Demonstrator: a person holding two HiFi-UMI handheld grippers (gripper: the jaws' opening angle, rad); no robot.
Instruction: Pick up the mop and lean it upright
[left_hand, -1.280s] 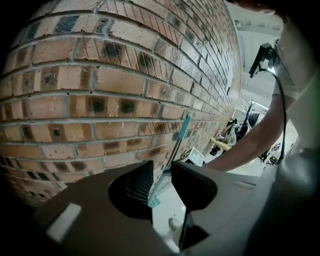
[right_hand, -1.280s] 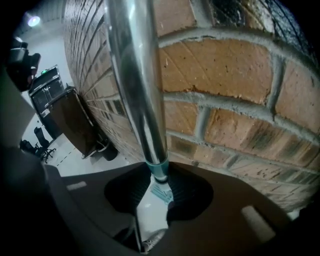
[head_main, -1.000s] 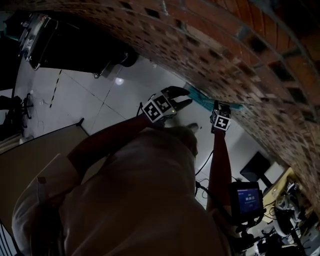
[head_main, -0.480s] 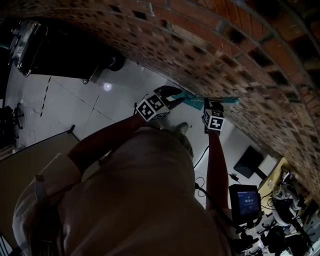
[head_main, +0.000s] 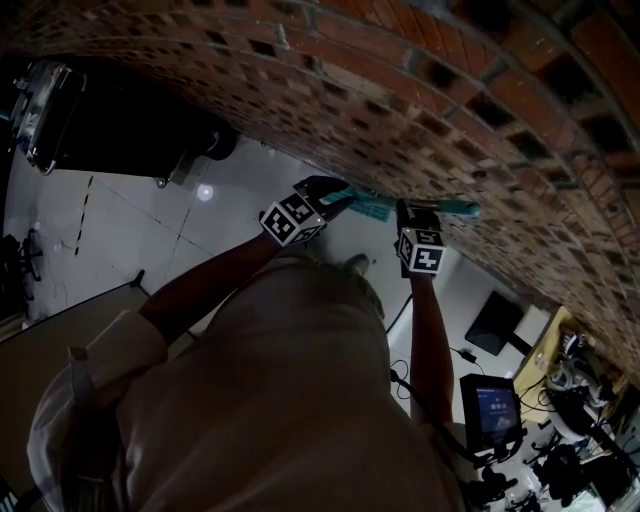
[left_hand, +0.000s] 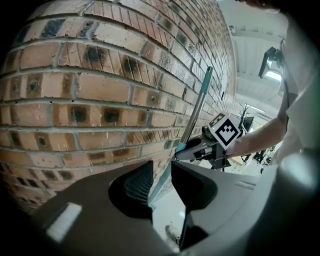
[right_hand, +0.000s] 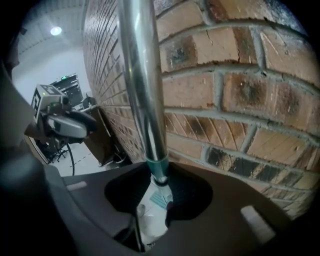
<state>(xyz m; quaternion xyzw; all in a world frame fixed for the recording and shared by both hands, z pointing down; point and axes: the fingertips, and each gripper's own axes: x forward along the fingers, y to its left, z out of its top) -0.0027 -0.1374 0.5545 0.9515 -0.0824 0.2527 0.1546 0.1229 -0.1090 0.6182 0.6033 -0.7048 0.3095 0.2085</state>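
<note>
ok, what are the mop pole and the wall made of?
Mop pole: probably bare metal, smooth and glossy, silvery with long highlights. Its teal collar looks like plastic.
Wall: rough, matte red-brown brick with pale mortar joints.

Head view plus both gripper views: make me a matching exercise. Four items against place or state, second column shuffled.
Column 1
1 left gripper
2 right gripper
3 brick wall
4 monitor

Column 2
A lit, at the head view's lower right
B shut on the teal stretch of the mop handle
C reddish-brown, behind the mop handle
D shut at the teal collar where the silver tube starts

Pairs: 1-B, 2-D, 3-C, 4-A
</note>
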